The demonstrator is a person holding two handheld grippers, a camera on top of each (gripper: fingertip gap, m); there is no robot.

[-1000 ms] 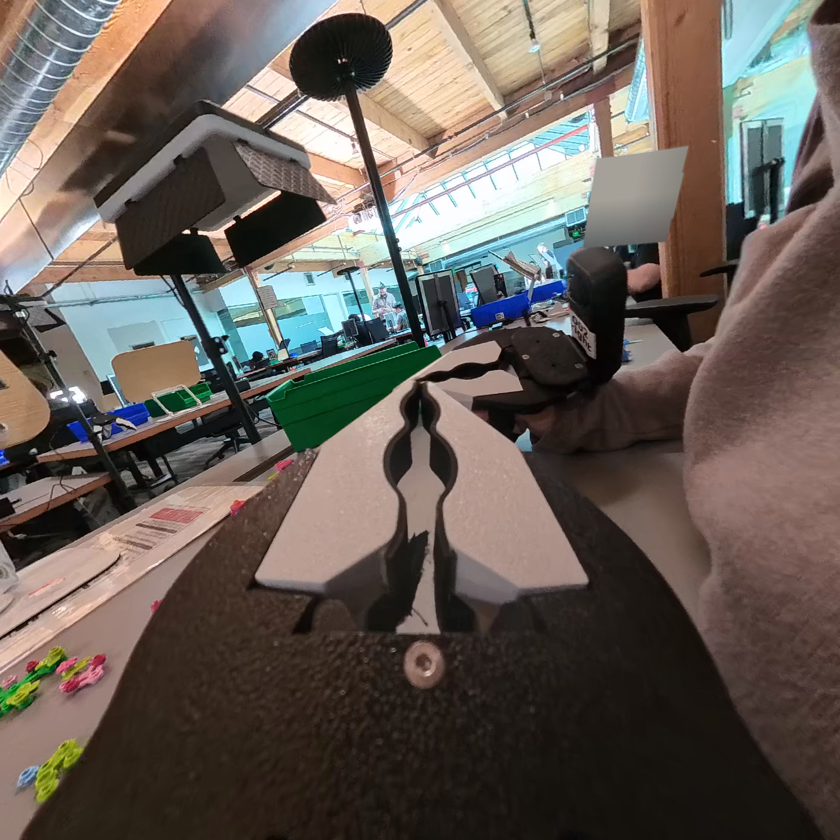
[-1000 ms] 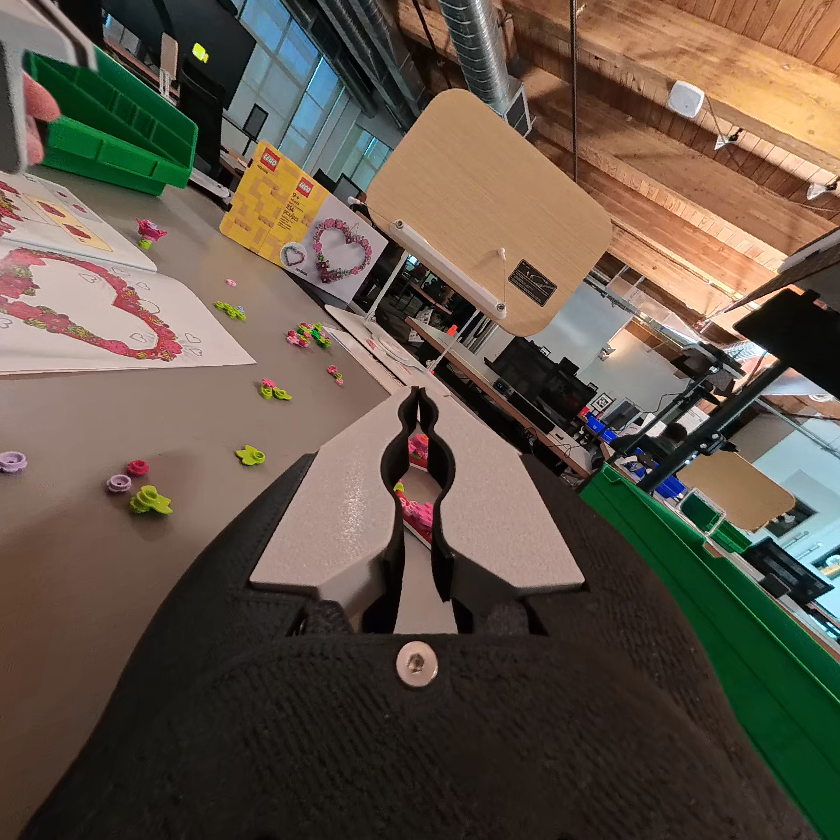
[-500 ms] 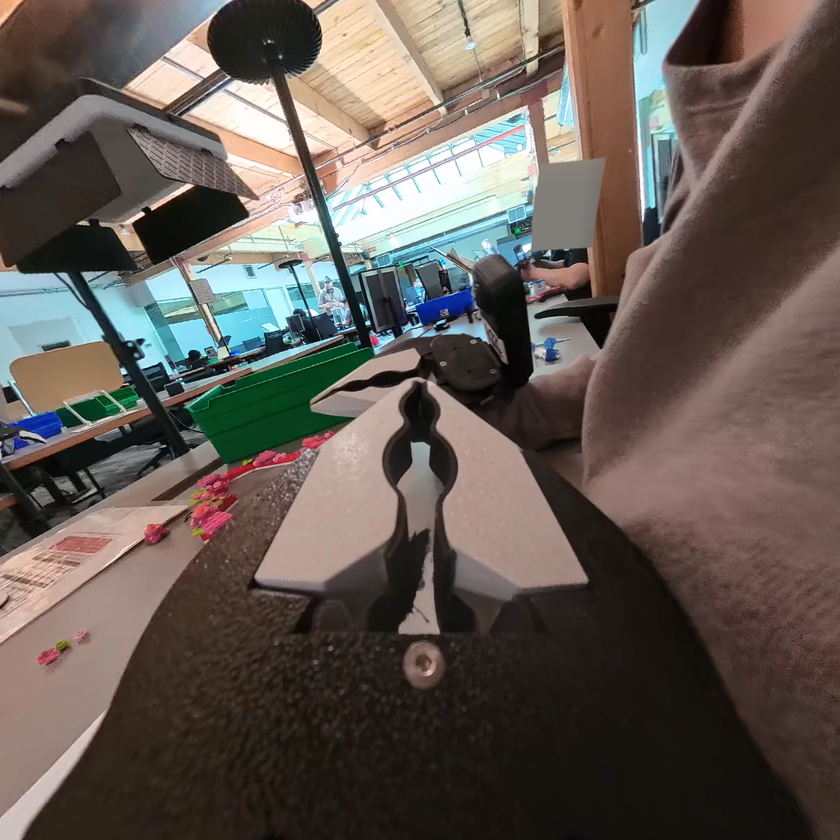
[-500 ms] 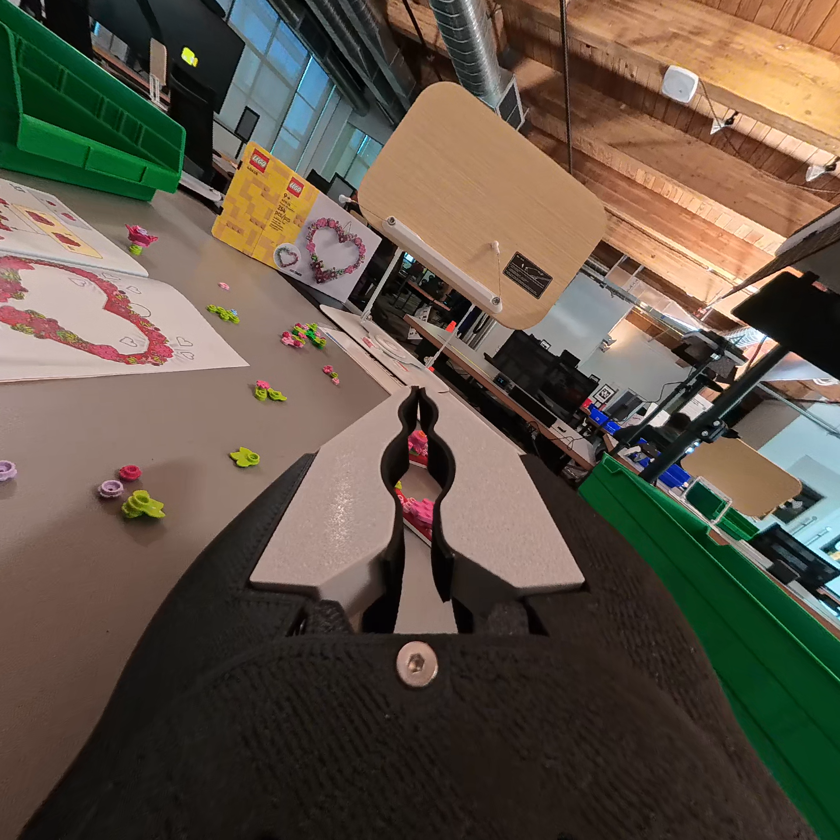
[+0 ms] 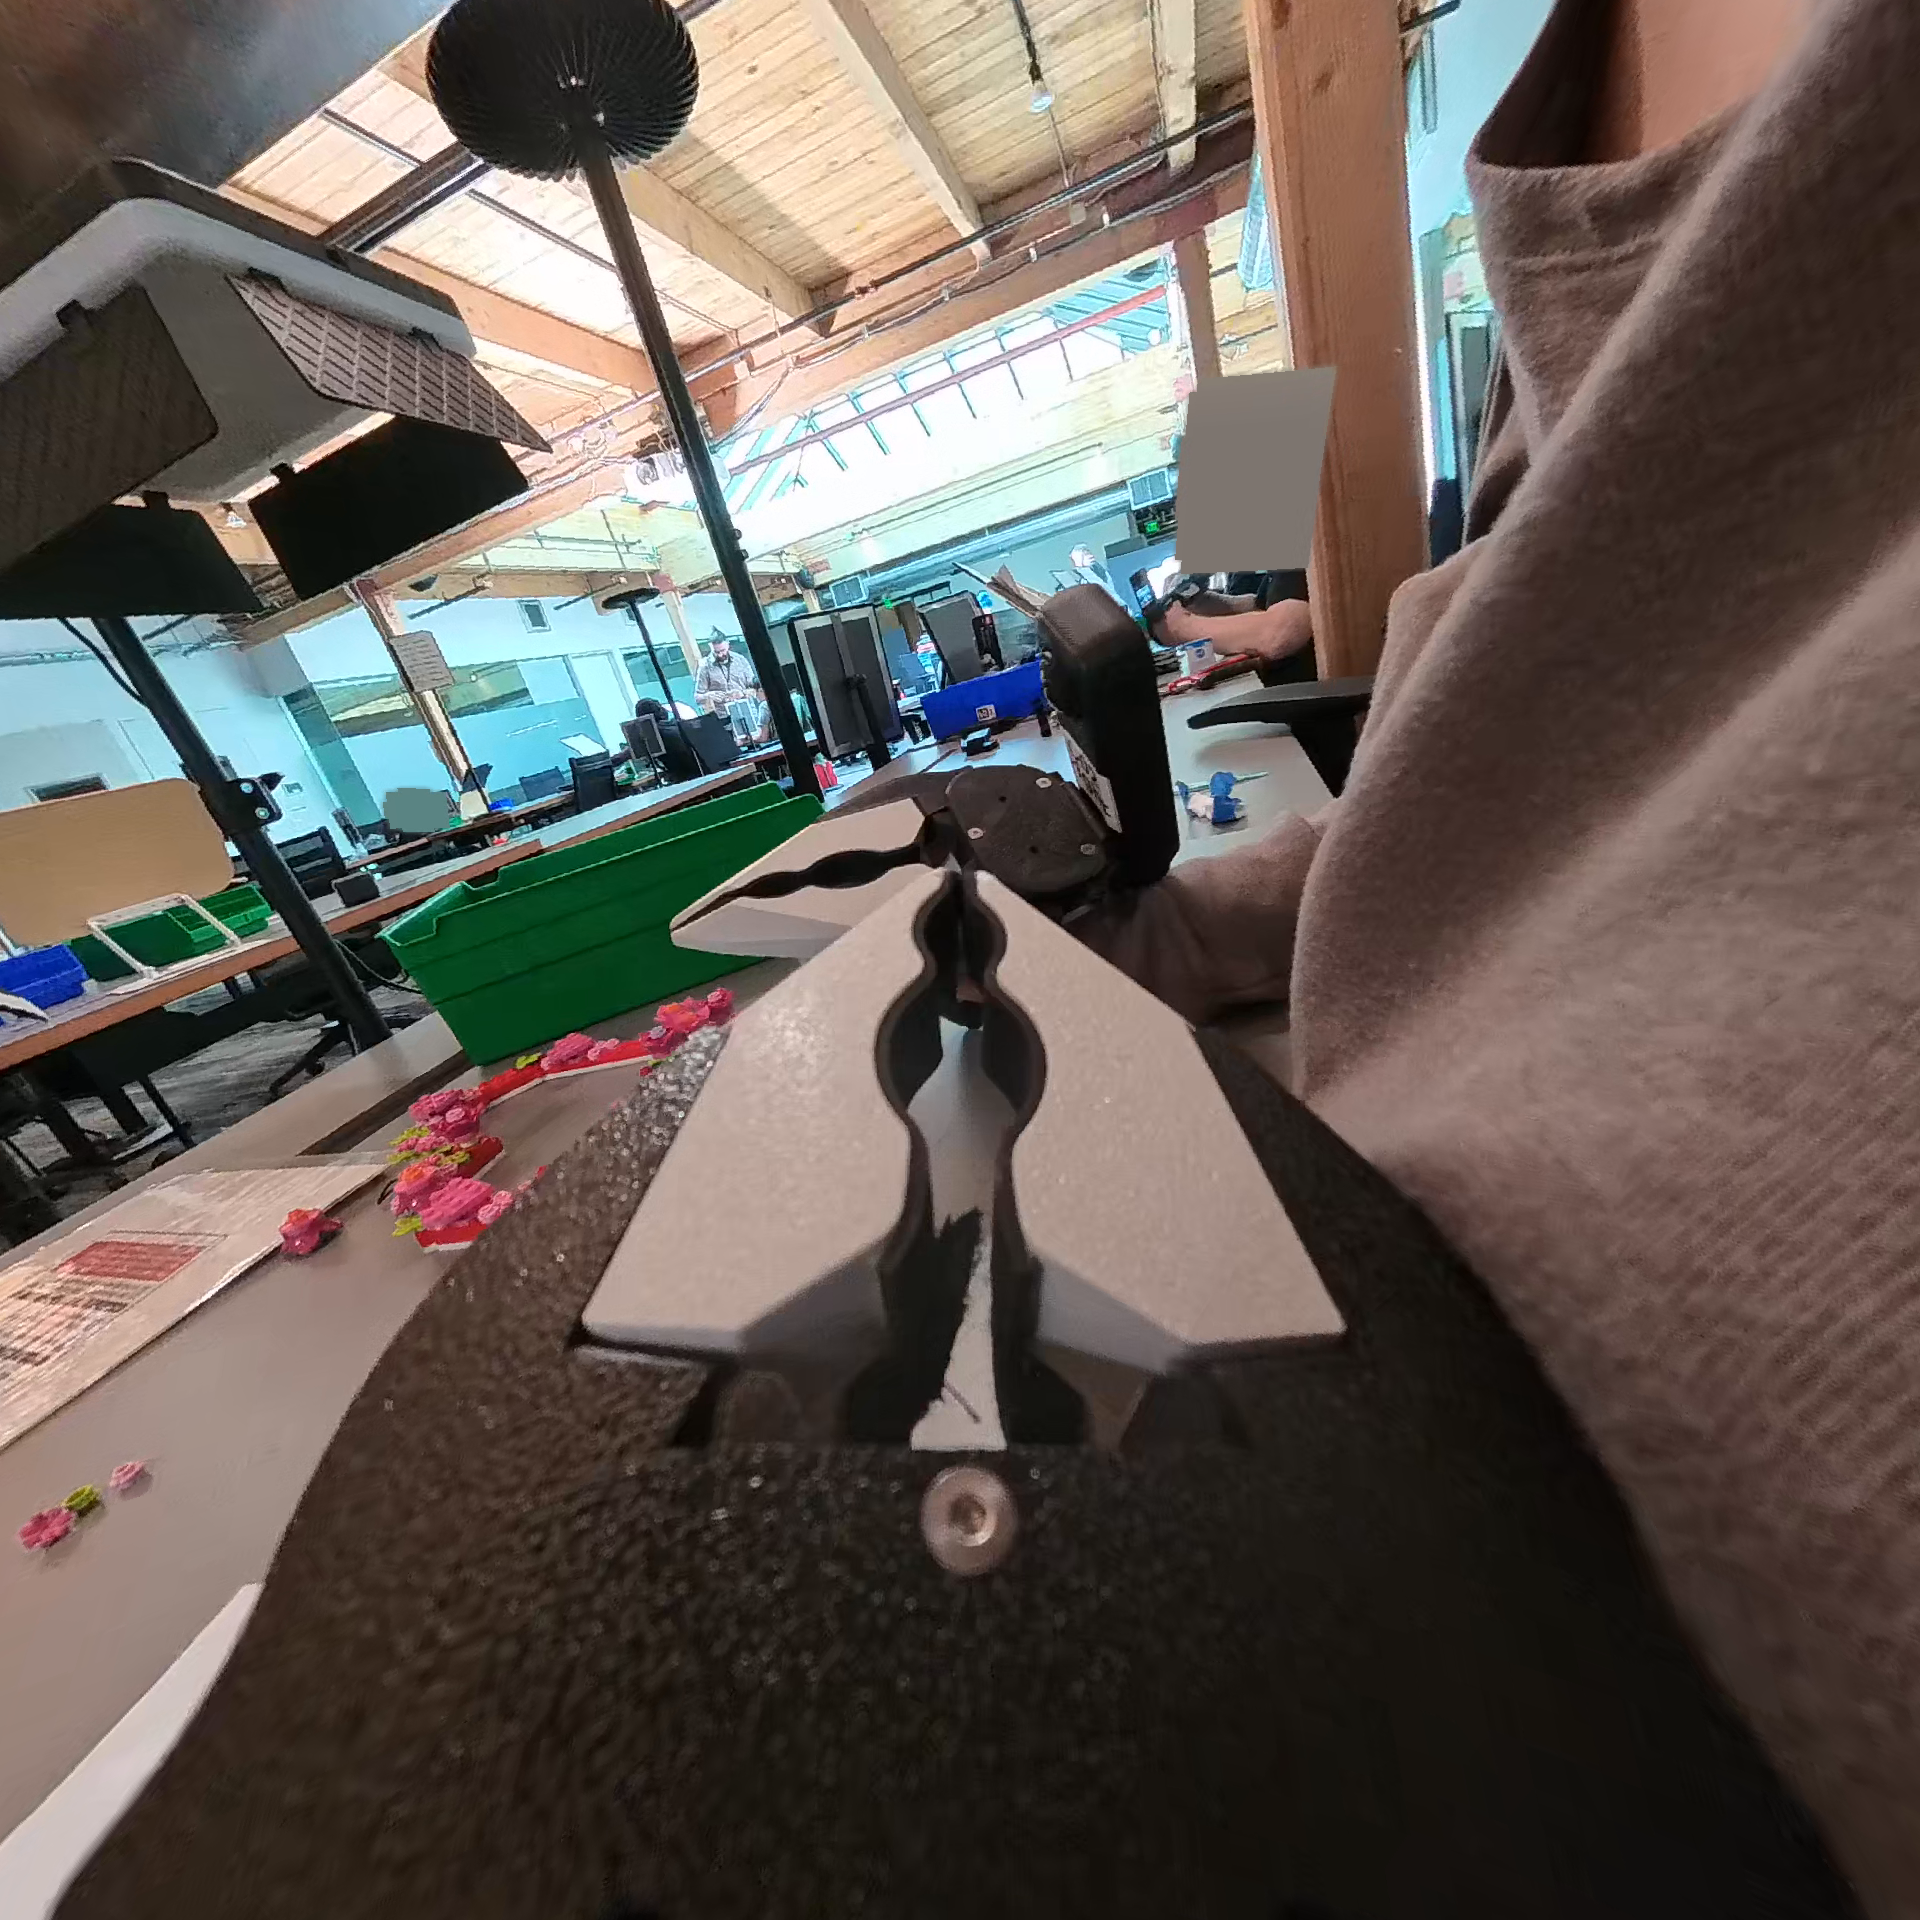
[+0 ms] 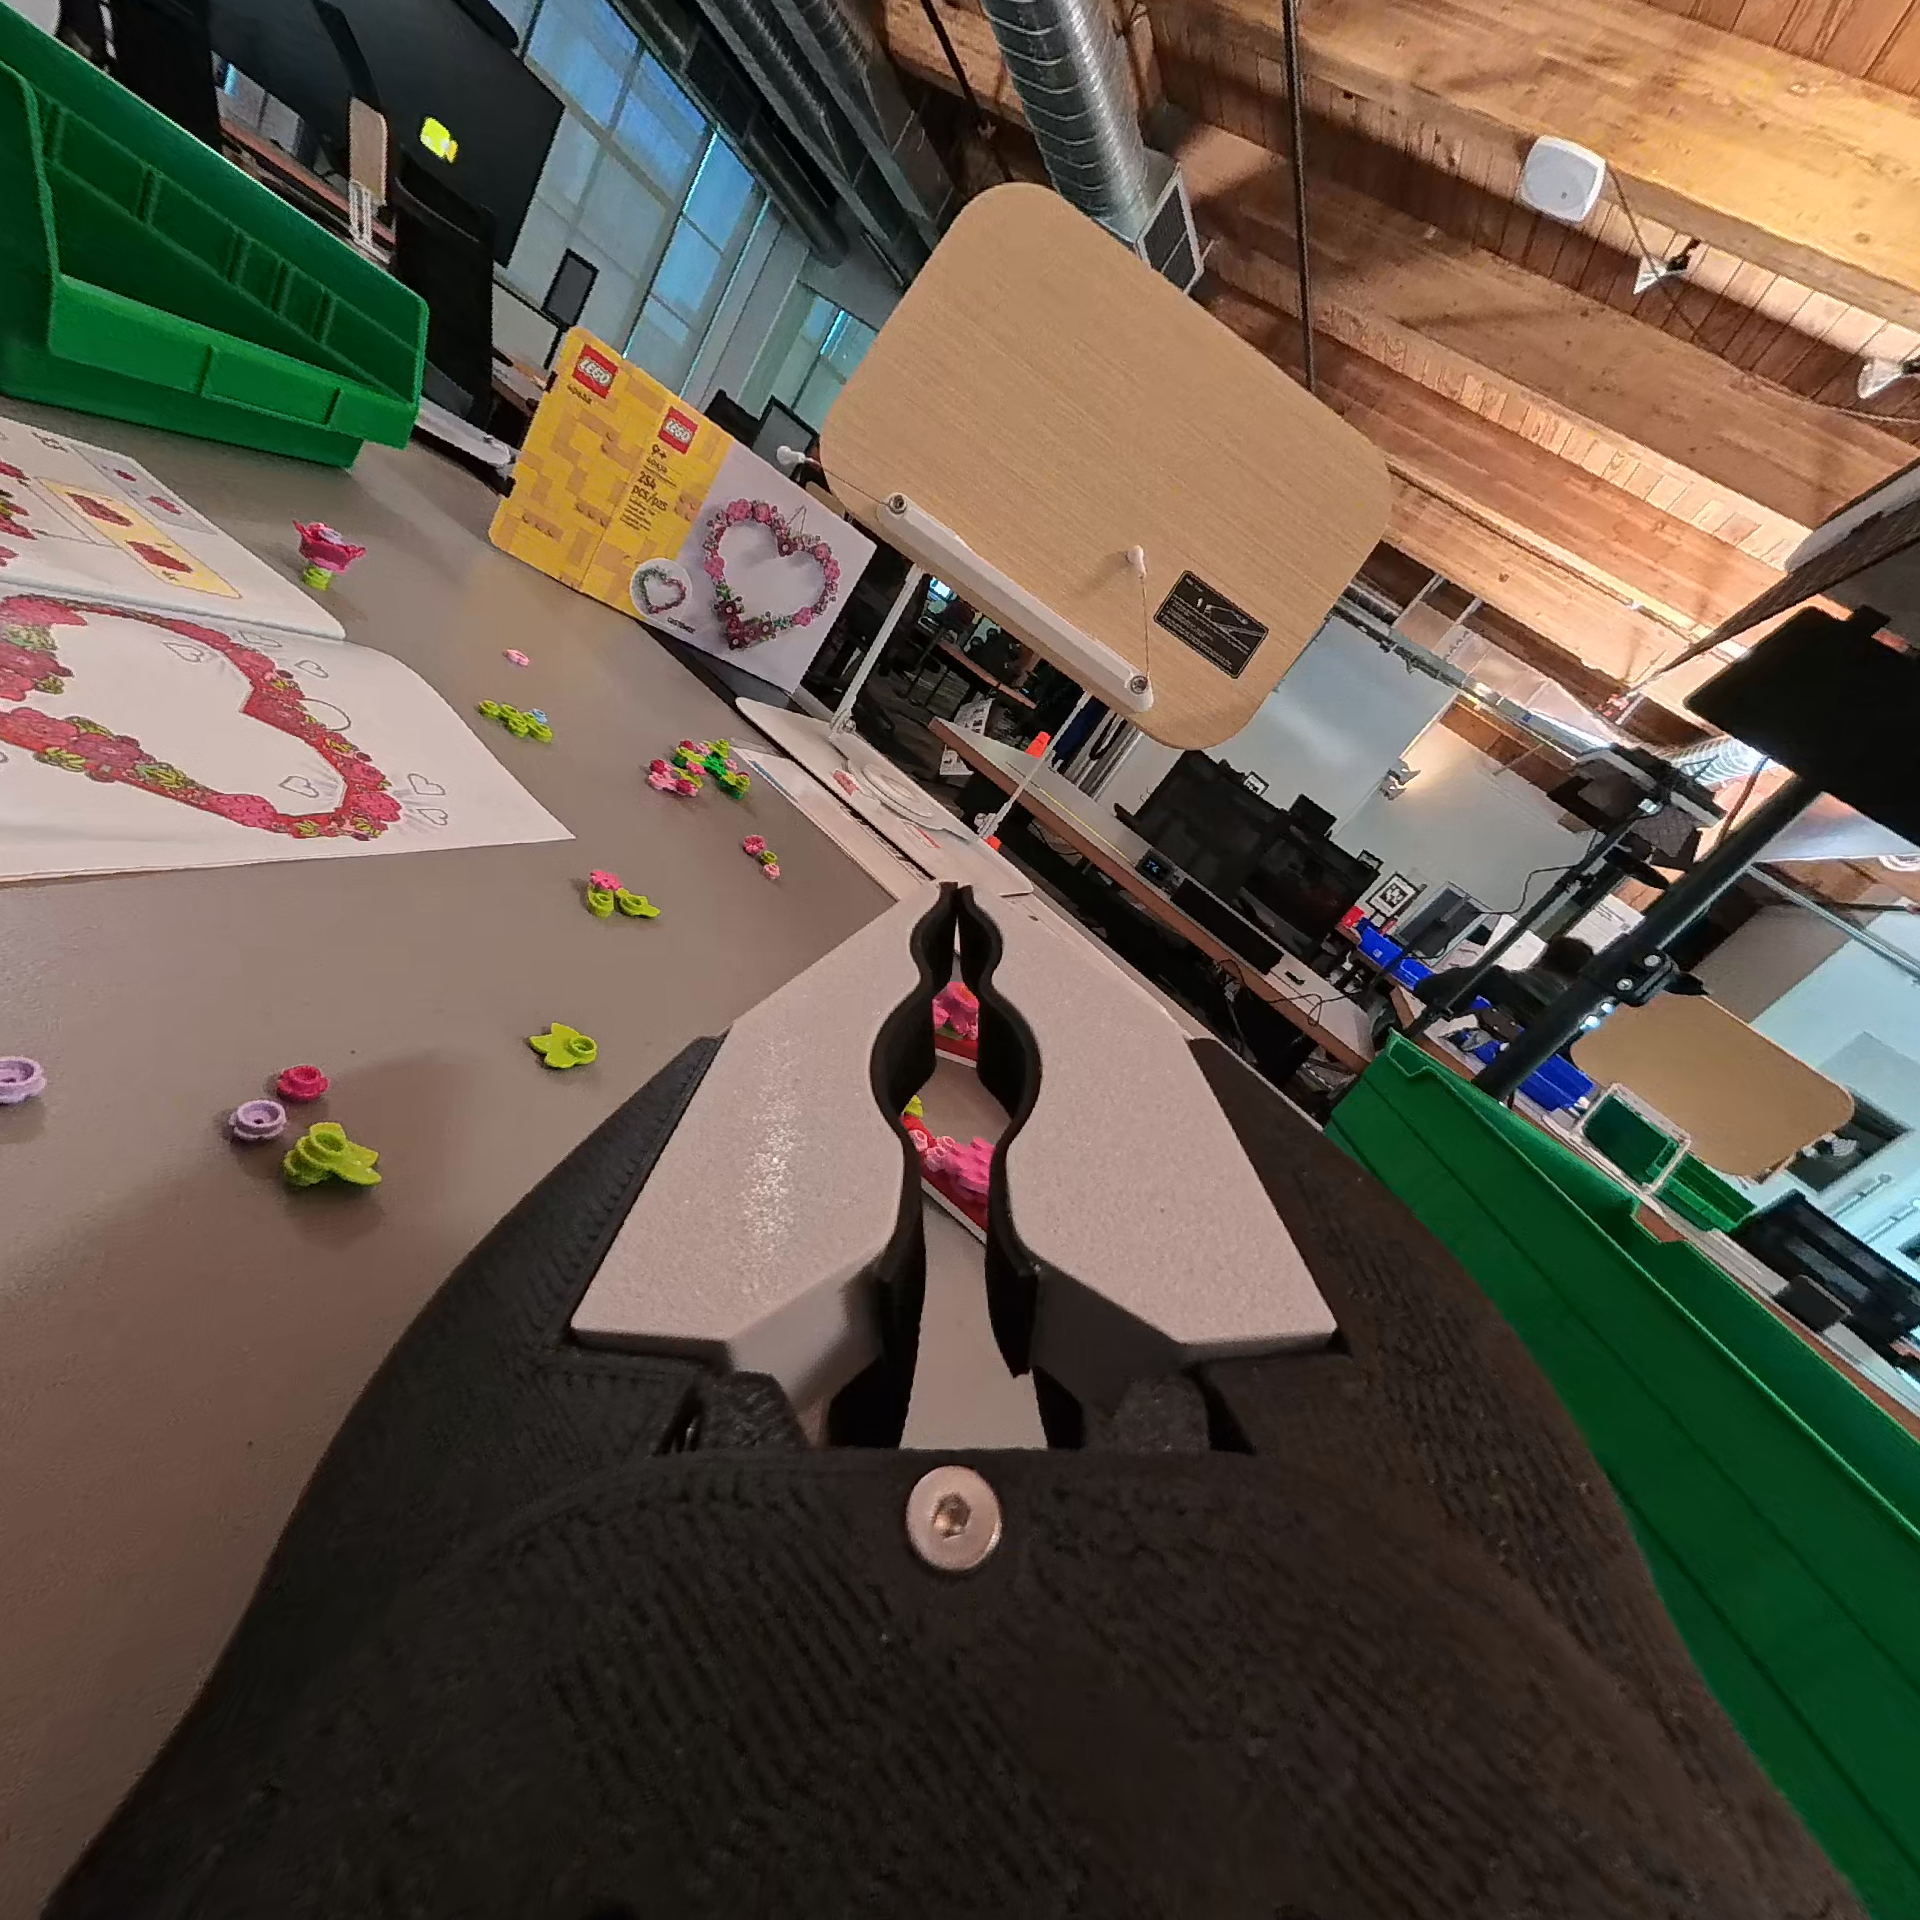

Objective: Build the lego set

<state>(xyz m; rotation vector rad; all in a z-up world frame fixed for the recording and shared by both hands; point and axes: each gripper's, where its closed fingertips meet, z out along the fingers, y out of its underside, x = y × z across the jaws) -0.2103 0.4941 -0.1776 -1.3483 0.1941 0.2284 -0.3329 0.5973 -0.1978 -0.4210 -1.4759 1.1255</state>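
Observation:
My left gripper (image 5: 956,883) is shut and empty, held low over the grey table. Left of it lies the partly built heart (image 5: 457,1174) of pink flowers on red plates. My right gripper (image 6: 956,899) is shut with nothing between its tips. It also shows in the left wrist view (image 5: 727,914), just beyond my left fingertips. Part of the pink and red build (image 6: 951,1153) shows through the gaps between the right fingers, below them. Loose pieces lie to the left: a lime leaf (image 6: 330,1155), a lilac round (image 6: 257,1120), a pink round (image 6: 301,1083).
The open instruction booklet (image 6: 208,727) and the yellow set box (image 6: 665,520) lie farther back. One green bin (image 6: 208,312) is at the far left, another (image 6: 1662,1351) close on the right, also in the left view (image 5: 603,914). A person's sleeve (image 5: 1558,935) fills the right. One gripper's finger ends stand about 15 centimetres off the other's. The lime leaf (image 6: 330,1155) sits 12 centimetres or so from the ends of my right fingers. About 15 centimetres separates my right fingertips from the partly built heart (image 5: 457,1174).
The left wrist view has swung, so the heart build came into sight at its left and the right gripper sits nearer its centre. The right gripper barely moved. Both stay shut.

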